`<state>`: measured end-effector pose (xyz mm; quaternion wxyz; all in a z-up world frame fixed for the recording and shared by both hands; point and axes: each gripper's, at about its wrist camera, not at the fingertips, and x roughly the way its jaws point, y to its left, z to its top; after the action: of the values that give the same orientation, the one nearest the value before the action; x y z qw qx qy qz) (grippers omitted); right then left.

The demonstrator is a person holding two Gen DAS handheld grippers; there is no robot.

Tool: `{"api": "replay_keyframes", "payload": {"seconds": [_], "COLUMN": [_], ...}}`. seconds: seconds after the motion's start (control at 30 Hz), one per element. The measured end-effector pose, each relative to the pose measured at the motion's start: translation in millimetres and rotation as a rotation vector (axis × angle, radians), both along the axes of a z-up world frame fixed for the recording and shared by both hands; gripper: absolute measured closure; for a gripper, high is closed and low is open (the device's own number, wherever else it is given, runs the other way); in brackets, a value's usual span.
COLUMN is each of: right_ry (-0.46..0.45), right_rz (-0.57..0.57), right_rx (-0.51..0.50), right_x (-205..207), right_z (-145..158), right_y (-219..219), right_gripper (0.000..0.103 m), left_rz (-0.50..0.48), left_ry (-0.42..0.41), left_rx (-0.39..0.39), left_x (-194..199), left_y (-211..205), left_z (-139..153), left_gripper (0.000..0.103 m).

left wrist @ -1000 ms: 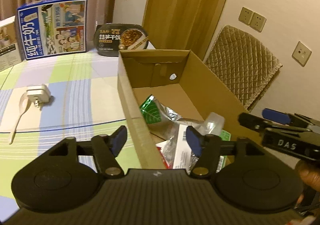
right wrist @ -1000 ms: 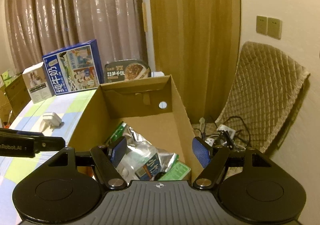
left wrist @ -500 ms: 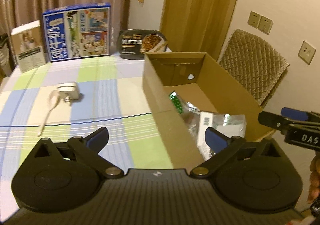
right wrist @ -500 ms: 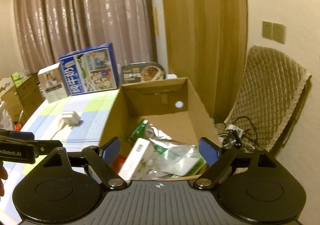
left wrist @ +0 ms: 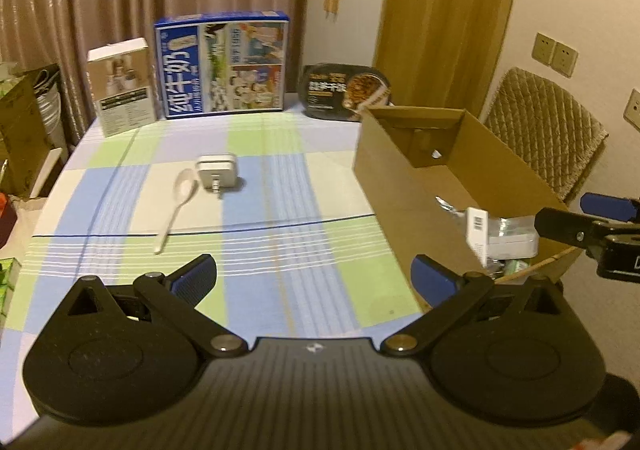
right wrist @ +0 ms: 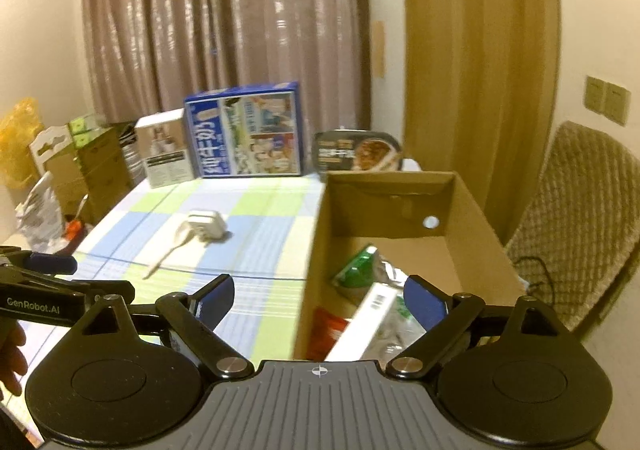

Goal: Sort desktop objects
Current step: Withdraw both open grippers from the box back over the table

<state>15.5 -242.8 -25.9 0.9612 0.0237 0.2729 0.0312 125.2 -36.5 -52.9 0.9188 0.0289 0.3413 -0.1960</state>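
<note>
A white charger plug [left wrist: 217, 169] and a white plastic spoon [left wrist: 176, 206] lie side by side on the checked tablecloth [left wrist: 280, 250]; both also show in the right wrist view, charger plug [right wrist: 207, 226] and spoon [right wrist: 170, 252]. An open cardboard box [left wrist: 384, 186] at the table's right edge holds a white carton [right wrist: 370, 320], a green packet [right wrist: 356, 270] and foil bags. My left gripper [left wrist: 314, 274] is open and empty above the near tablecloth. My right gripper [right wrist: 318, 296] is open and empty above the box's near left corner.
A blue milk carton case [left wrist: 224, 64], a small brown and white box [left wrist: 122, 86] and a black meal tray [left wrist: 344, 90] stand along the table's far edge. A quilted chair [left wrist: 544, 138] stands right of the cardboard box. Cartons and bags [right wrist: 60, 170] sit left of the table.
Both grippers have opened wide and pulled back from the box toward the left. The white carton now lies loose in the box.
</note>
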Motion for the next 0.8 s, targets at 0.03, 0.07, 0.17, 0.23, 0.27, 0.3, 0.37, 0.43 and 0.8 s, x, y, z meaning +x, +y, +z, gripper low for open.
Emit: {"api": "replay_keyframes", "payload": {"seconds": [0.03, 0.07, 0.17, 0.23, 0.27, 0.3, 0.37, 0.43, 0.8], "right_ry": [0.001, 0.002, 0.006, 0.01, 0.012, 0.015, 0.019, 0.024, 0.06], "right_rz": [0.01, 0.022, 0.051, 0.07, 0.082, 0.094, 0.114, 0.134, 0.209], "right_rx": [-0.002, -0.005, -0.014, -0.018, -0.021, -0.024, -0.029, -0.033, -0.032], "right_x": [1.8, 4.1, 9.8, 14.1, 16.6, 19.2, 25.8, 33.2, 88.9], "right_z": [-0.4, -1.1, -3.7, -6.2, -7.6, -9.0, -11.5, -14.5, -36.5], "right_y": [5.0, 10.7, 24.4, 32.5, 37.0, 41.8, 50.7, 60.1, 103.6], "right_gripper": [0.013, 0.013, 0.013, 0.012, 0.012, 0.012, 0.012, 0.012, 0.011], "left_rz": [0.009, 0.021, 0.05, 0.062, 0.07, 0.074, 0.087, 0.097, 0.1], "left_ry": [-0.001, -0.002, -0.008, -0.005, -0.004, -0.003, 0.007, 0.021, 0.098], "left_rx": [-0.003, -0.005, 0.004, 0.023, 0.035, 0.042, 0.057, 0.067, 0.073], "left_x": [0.1, 0.8, 3.9, 8.4, 11.1, 13.2, 19.9, 27.2, 74.4], "left_y": [6.7, 14.7, 34.8, 45.9, 51.8, 56.1, 65.5, 74.4, 103.0], "left_z": [-0.3, -1.1, -3.0, -5.3, -6.6, -8.3, -11.5, -15.6, -46.9], "left_gripper": [0.001, 0.001, 0.001, 0.001, 0.001, 0.001, 0.001, 0.001, 0.002]}}
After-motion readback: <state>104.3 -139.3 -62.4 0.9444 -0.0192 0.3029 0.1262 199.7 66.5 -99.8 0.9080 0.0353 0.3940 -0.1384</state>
